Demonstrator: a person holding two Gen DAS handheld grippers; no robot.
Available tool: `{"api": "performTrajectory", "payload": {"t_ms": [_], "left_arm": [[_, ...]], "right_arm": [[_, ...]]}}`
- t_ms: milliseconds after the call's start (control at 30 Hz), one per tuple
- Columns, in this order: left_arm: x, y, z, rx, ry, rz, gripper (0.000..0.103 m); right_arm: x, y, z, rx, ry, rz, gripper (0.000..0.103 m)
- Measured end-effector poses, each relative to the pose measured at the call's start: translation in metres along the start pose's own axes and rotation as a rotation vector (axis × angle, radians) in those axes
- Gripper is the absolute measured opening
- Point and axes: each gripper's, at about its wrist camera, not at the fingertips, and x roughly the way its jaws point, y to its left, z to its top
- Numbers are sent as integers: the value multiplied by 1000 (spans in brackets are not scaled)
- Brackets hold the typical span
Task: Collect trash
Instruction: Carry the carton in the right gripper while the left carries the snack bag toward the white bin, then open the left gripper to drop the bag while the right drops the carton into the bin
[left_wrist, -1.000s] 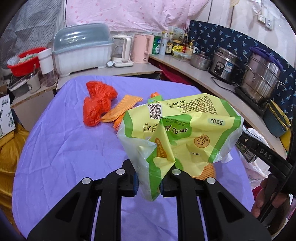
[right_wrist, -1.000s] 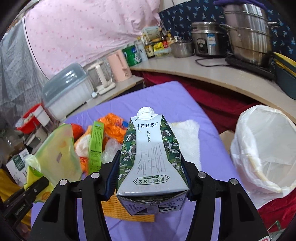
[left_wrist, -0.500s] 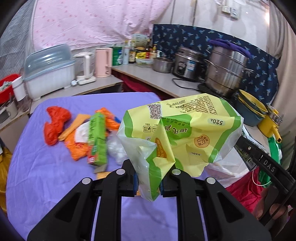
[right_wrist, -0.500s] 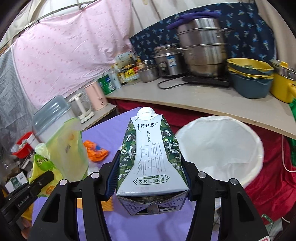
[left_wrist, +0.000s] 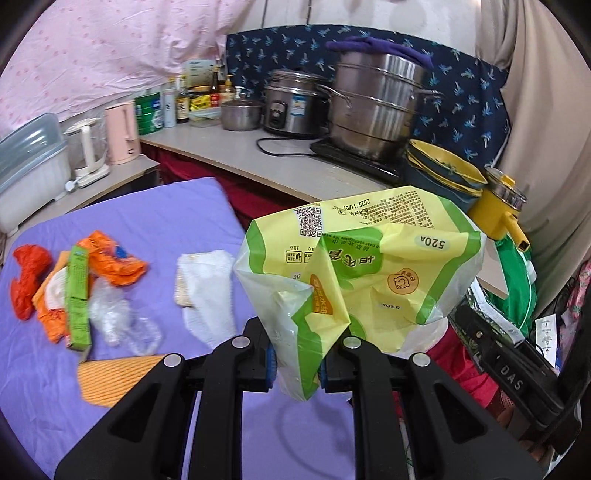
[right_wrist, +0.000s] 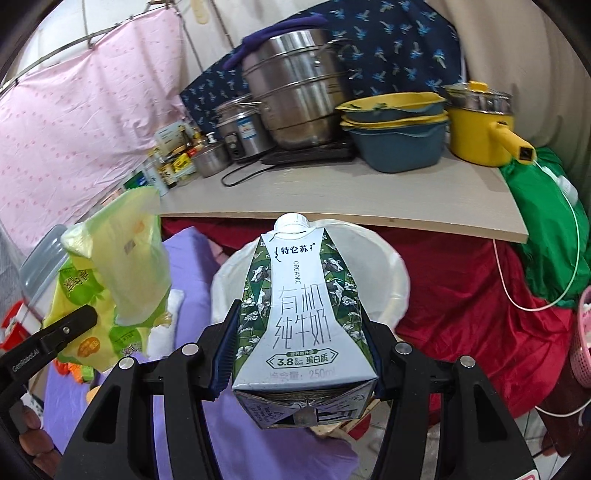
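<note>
My left gripper (left_wrist: 295, 363) is shut on a crumpled yellow-green plastic wrapper (left_wrist: 362, 262) and holds it in the air past the right edge of the purple table (left_wrist: 155, 221). It also shows in the right wrist view (right_wrist: 122, 258). My right gripper (right_wrist: 299, 354) is shut on a green and white milk carton (right_wrist: 301, 314), held upright in front of a bin lined with a white bag (right_wrist: 391, 273). More trash lies on the table: orange bags (left_wrist: 110, 258), a green box (left_wrist: 78, 295), clear plastic (left_wrist: 118, 317) and white tissue (left_wrist: 207, 284).
A counter (right_wrist: 332, 199) behind the bin carries a big steel pot (right_wrist: 295, 96), a rice cooker (left_wrist: 291, 103), stacked bowls (right_wrist: 399, 129) and a yellow pot (right_wrist: 480, 122). A green bag (right_wrist: 546, 229) hangs at its right end. Red cloth (right_wrist: 454, 288) drapes below.
Both grippers have swung right with their loads, away from the table's middle. The bin now sits directly behind the milk carton, and the table trash has slid left in the left wrist view.
</note>
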Motion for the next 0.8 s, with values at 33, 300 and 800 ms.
{"api": "performTrajectory", "payload": {"t_ms": [33,300,800], "left_arm": [[7,-5,2,4,10,-7,15],[70,-41,9,25,103,-47,17],[87,-14,21,-45,82,-49,48]], "right_arm": [[0,-6,0,9,-2,-8,55],[13,-33,-2,51,15,-38,55],[52,-21,3,34,57,-17,55]]}}
